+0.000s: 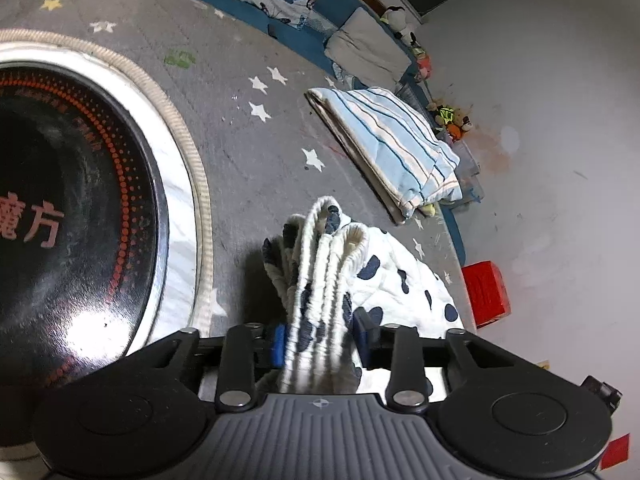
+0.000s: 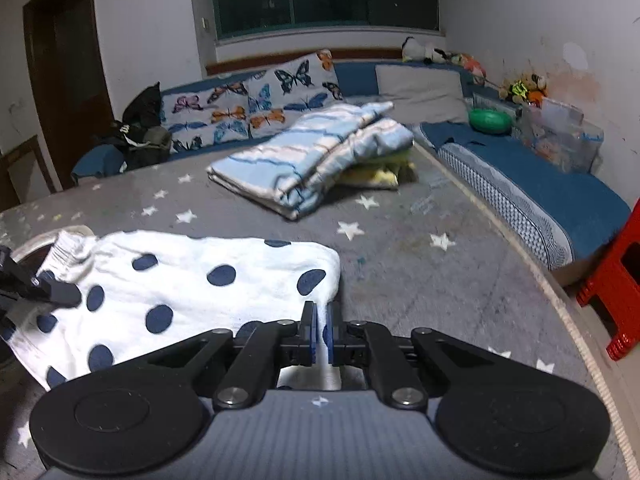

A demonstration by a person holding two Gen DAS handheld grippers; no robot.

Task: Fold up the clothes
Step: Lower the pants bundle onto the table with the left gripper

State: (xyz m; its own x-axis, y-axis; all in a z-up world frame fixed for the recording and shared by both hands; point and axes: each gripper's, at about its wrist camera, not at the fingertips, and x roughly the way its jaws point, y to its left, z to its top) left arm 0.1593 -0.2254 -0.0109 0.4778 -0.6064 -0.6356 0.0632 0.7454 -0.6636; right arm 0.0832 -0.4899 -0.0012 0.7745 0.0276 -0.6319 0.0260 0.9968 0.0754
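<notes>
Currently the left gripper [image 1: 320, 340] is clamped on the bunched elastic waistband of the white polka-dot garment [image 1: 384, 276]; the blue pads press the gathered fabric from both sides. The right gripper [image 2: 321, 334] has its blue pads almost together, only a thin slit between them. It sits at the garment's [image 2: 192, 280] near right corner; a sliver of white shows behind the pads, but I cannot tell whether cloth is actually pinched.

The garment lies spread flat on the grey star-print worktop [image 2: 420, 272], with its waistband end lifted at the left gripper's side. In the right wrist view the left gripper shows at the far left edge, on the waistband.

Edges: a round inset cooktop [image 1: 72, 200] with a metal ring sits just left of the waistband. The worktop's curved rim [image 2: 576, 328] runs along the right side, with a red stool [image 2: 616, 292] just beyond it on the floor.

Open room: bare star cloth lies ahead of and to the right of the garment, up to the folded striped blanket [image 2: 312, 160], which is well apart toward the far side. A blue sofa [image 2: 540, 176] with butterfly cushions [image 2: 256, 100] wraps round behind the worktop.
</notes>
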